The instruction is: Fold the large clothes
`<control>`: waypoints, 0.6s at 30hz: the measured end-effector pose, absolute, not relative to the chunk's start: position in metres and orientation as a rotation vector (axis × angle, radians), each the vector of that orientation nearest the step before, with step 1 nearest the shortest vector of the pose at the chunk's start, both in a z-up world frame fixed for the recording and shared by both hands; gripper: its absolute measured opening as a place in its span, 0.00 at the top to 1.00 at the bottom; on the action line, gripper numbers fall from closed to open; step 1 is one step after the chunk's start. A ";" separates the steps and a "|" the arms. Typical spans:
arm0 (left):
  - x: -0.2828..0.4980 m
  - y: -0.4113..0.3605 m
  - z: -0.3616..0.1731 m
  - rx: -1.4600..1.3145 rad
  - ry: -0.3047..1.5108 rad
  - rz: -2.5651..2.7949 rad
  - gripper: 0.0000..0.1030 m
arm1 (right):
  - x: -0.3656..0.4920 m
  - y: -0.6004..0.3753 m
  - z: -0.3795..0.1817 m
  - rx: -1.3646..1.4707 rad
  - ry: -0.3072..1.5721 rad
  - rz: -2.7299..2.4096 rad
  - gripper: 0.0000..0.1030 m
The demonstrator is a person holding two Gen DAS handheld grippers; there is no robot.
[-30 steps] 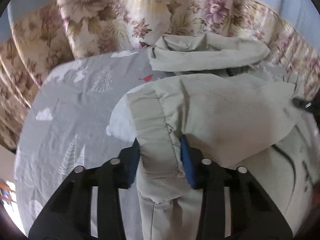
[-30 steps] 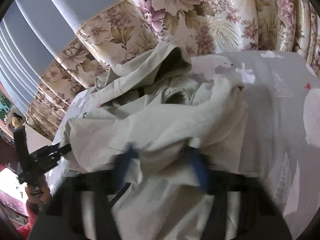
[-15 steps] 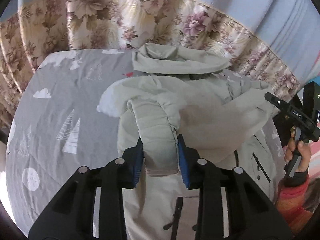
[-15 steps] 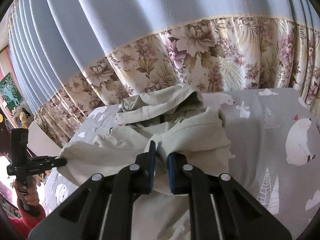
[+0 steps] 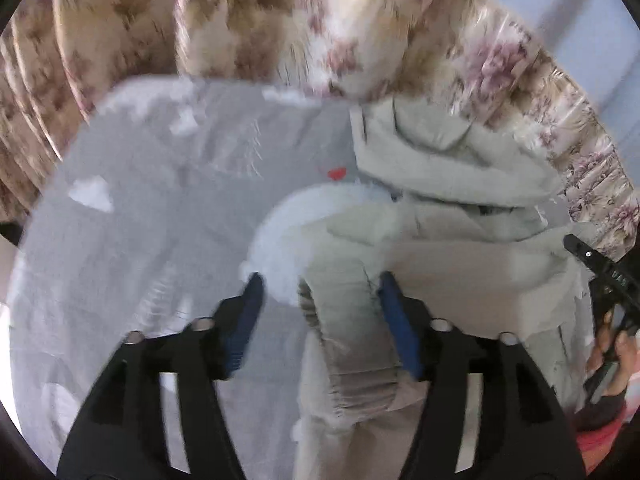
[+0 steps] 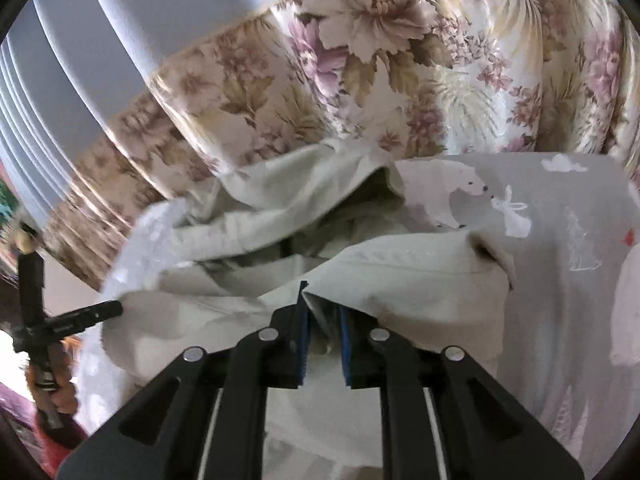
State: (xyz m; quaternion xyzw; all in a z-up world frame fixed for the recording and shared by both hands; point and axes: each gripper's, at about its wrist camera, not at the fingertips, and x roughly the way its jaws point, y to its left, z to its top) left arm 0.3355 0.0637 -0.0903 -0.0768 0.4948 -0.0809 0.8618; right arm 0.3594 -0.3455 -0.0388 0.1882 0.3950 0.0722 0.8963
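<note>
The left tongs (image 5: 320, 312) had just been opening, their jaws wide around the jacket's (image 5: 460, 264) cuff at lower centre on the bed (image 5: 140, 240). The right tongs (image 6: 322, 340) gripped a fold.

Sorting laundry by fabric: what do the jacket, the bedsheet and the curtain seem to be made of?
Jacket: matte, pale beige woven cloth, probably cotton or a blend; it creases softly and has a gathered cuff.
Bedsheet: soft matte grey printed fabric, likely cotton.
Curtain: glossy floral cloth, satin-like, perhaps polyester; highlights run along its folds.
</note>
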 end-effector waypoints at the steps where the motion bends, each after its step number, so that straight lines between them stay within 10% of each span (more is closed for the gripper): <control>1: 0.325 0.065 -0.081 -0.116 1.005 -0.139 0.23 | 0.354 -0.347 -0.034 0.402 0.803 0.165 0.81; 6: 0.289 0.062 -0.075 -0.057 0.989 -0.177 0.17 | 0.330 -0.348 -0.027 0.423 0.781 0.207 0.62; 18: 0.253 0.006 -0.099 0.072 0.969 -0.204 0.29 | 0.308 -0.338 -0.035 0.305 0.833 0.106 0.56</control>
